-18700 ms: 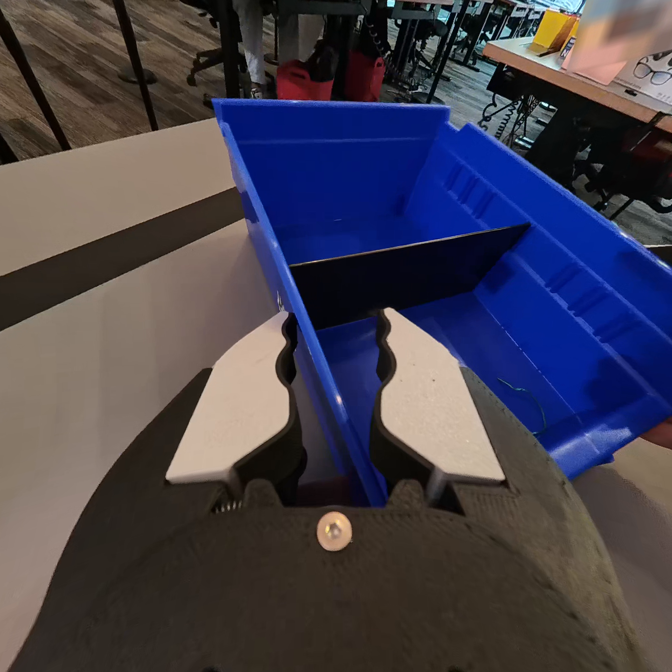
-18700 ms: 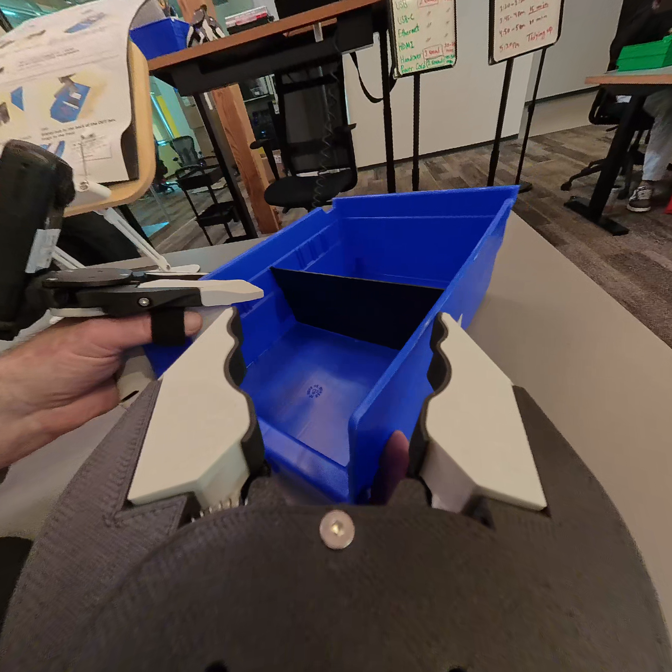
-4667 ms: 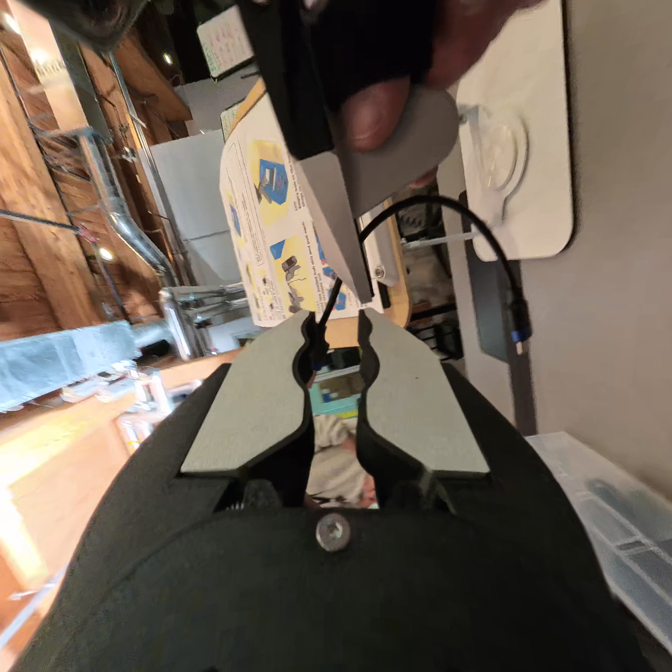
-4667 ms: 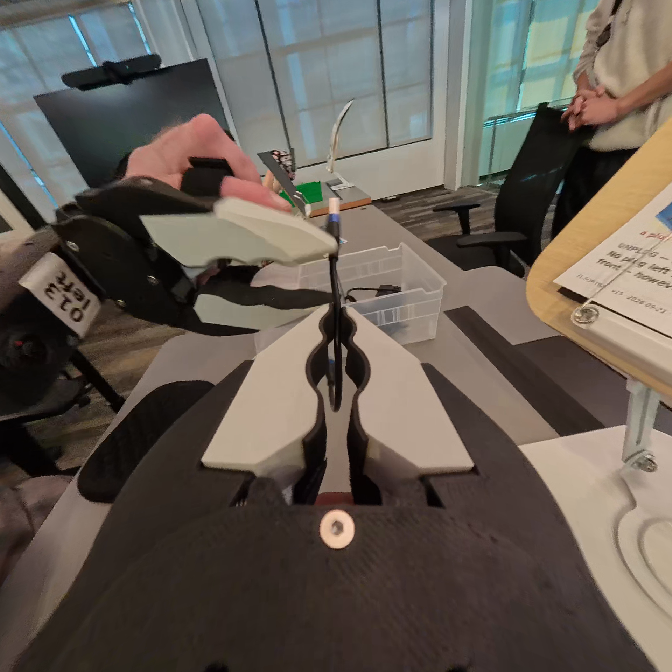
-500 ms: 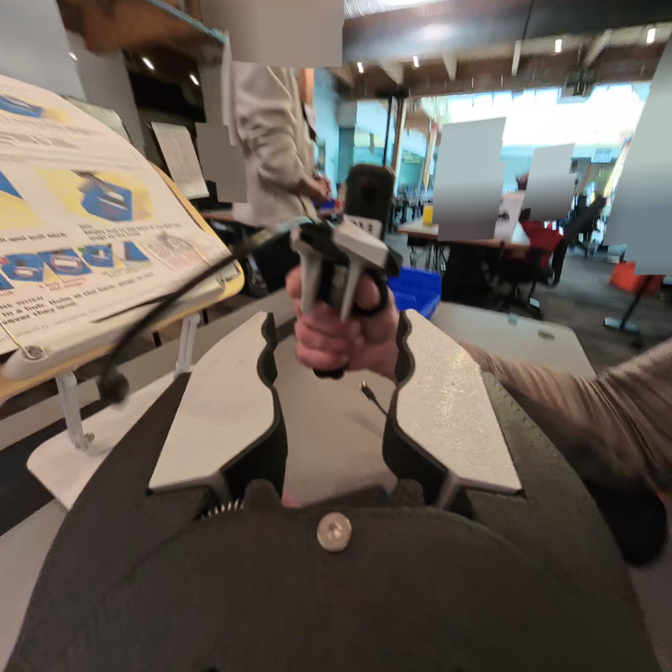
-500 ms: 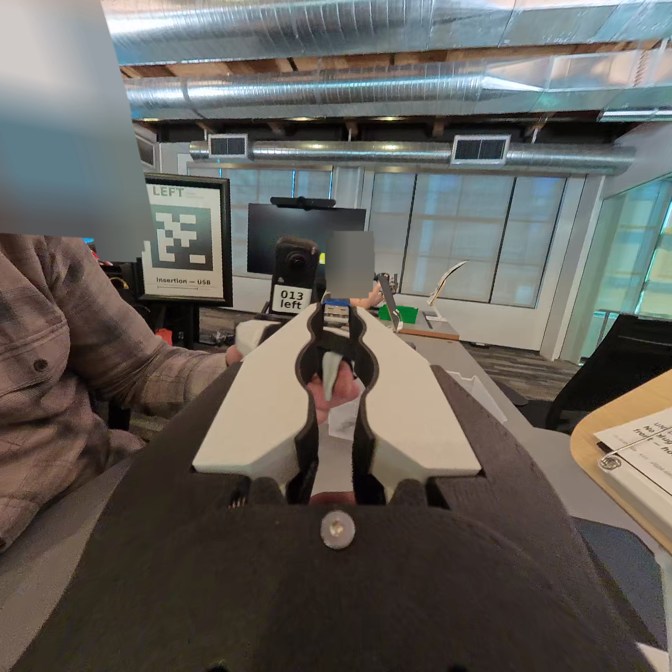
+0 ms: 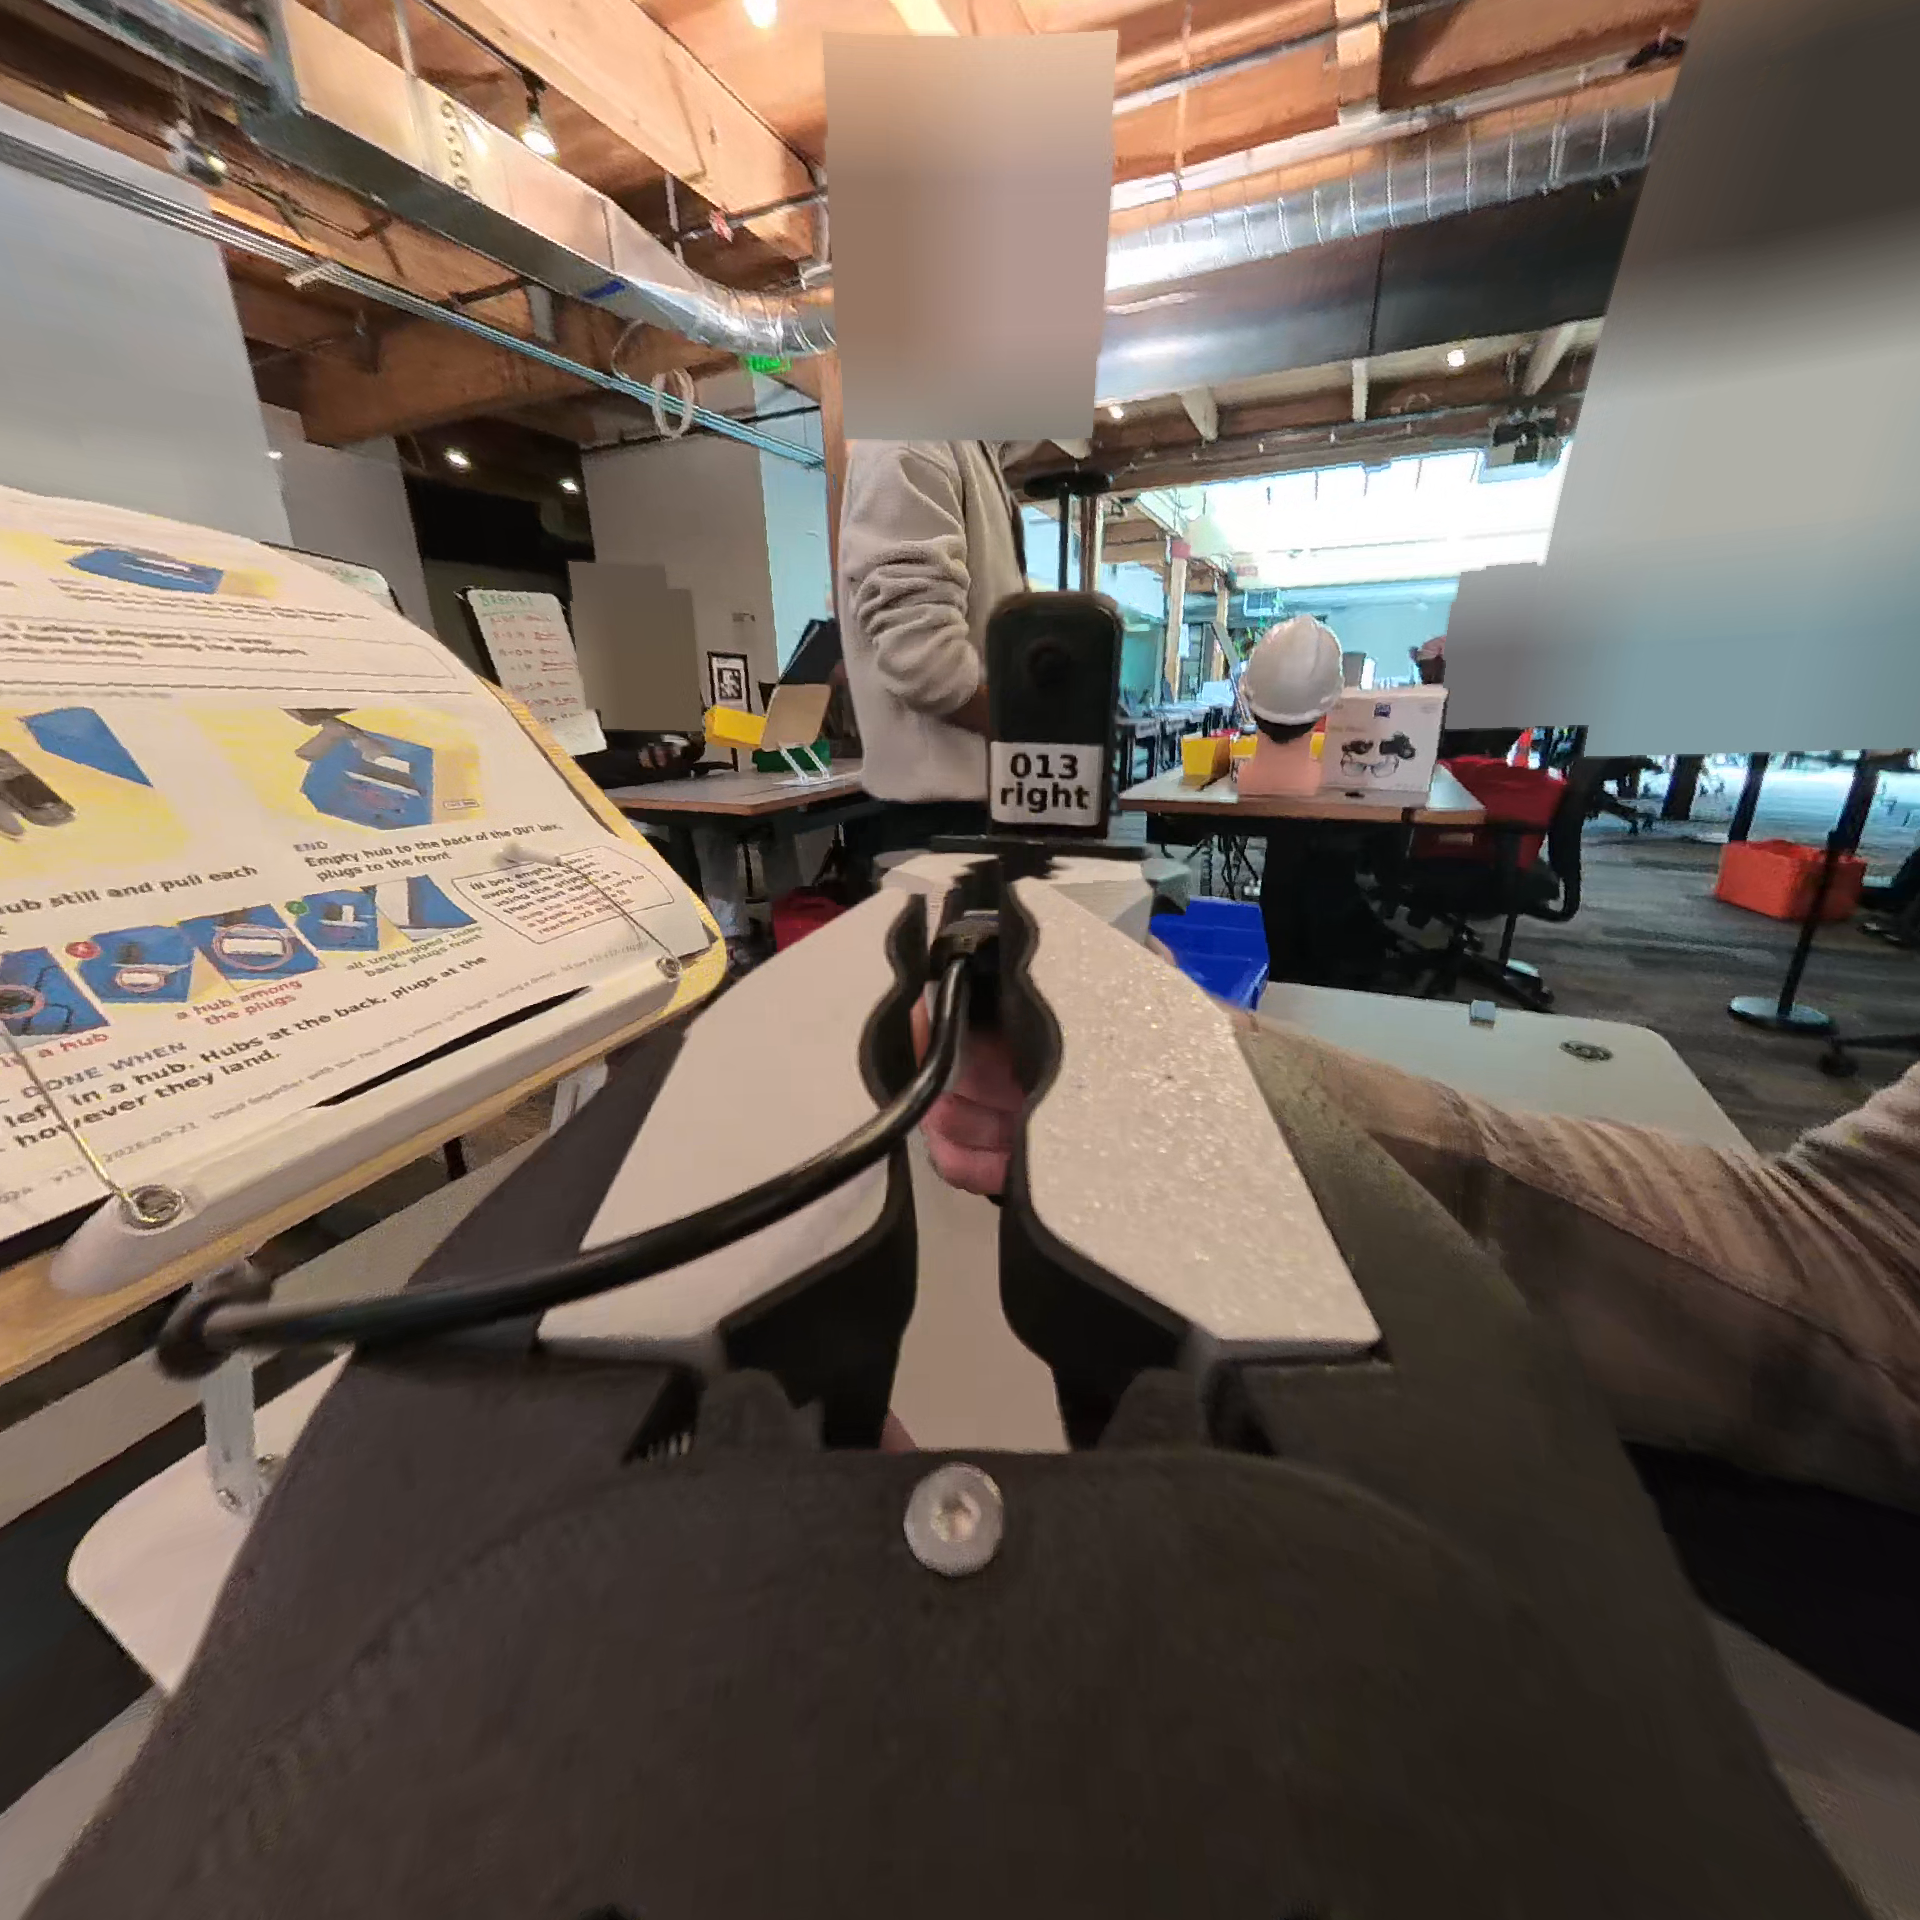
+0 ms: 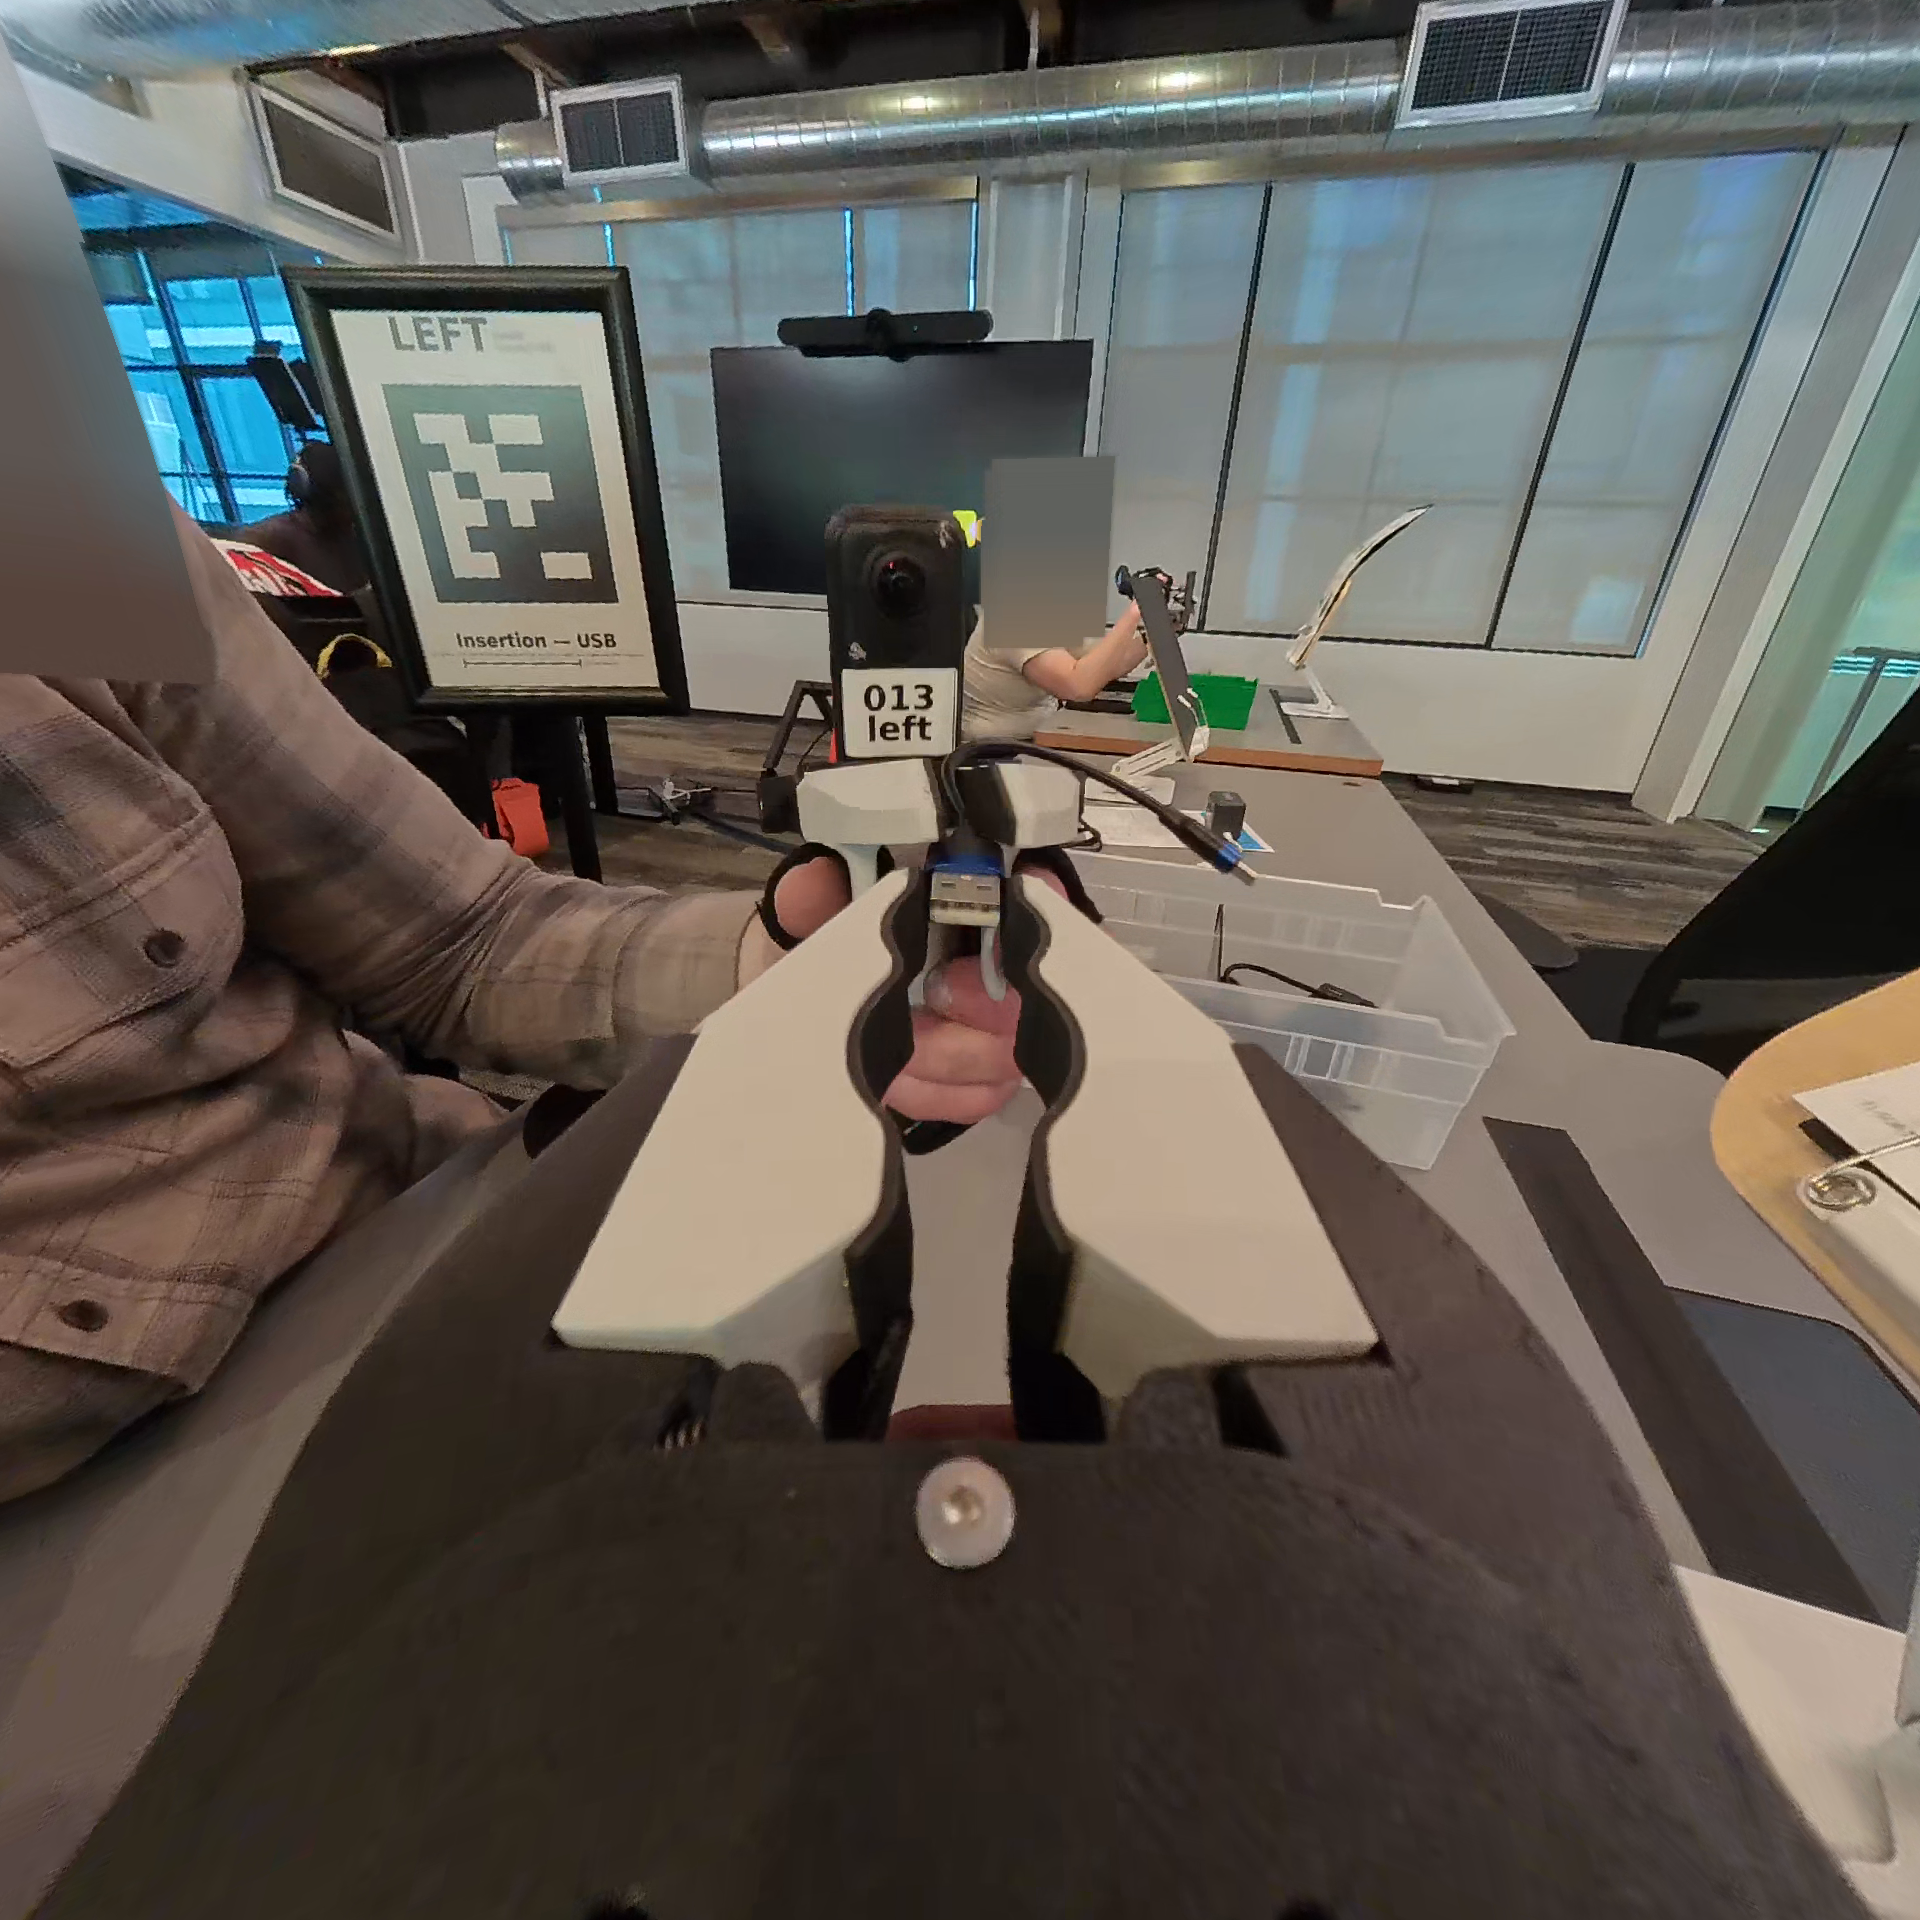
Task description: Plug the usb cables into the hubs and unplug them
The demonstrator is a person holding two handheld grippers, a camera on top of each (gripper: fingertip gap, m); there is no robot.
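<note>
I am holding the two grippers up in the air, facing each other, above the grey table [image 8: 1621,1101]. The task's usb cable [image 7: 727,1195] is passing between them.

The left gripper [image 7: 968,904] is pinching the black body of the cable's plug between its fingers, close to the tips. From there, the cable is bending down and to the left over the left finger. Its far end is hanging in front of the wooden board that is carrying the instruction sheet [image 7: 312,883]. That end is blurred in the left wrist view.

The right gripper [image 8: 968,883] is nearly pressed together. Its tips are sitting on both sides of the metal plug with the blue collar, and they seem to be gripping it. The plug's open metal end is pointing toward the right wrist camera. In this view the cable is making a loop to the right, and its other connector, also with a blue part, is hanging free in the air over the clear plastic bin [image 8: 1351,1049]. This bin is standing on the table behind the grippers, and another black cable [image 8: 1288,982] is lying inside it.

My left hand [image 8: 951,1049] is showing behind the plug, wrapped around the left gripper's handle, with a plaid sleeve behind it.
</note>
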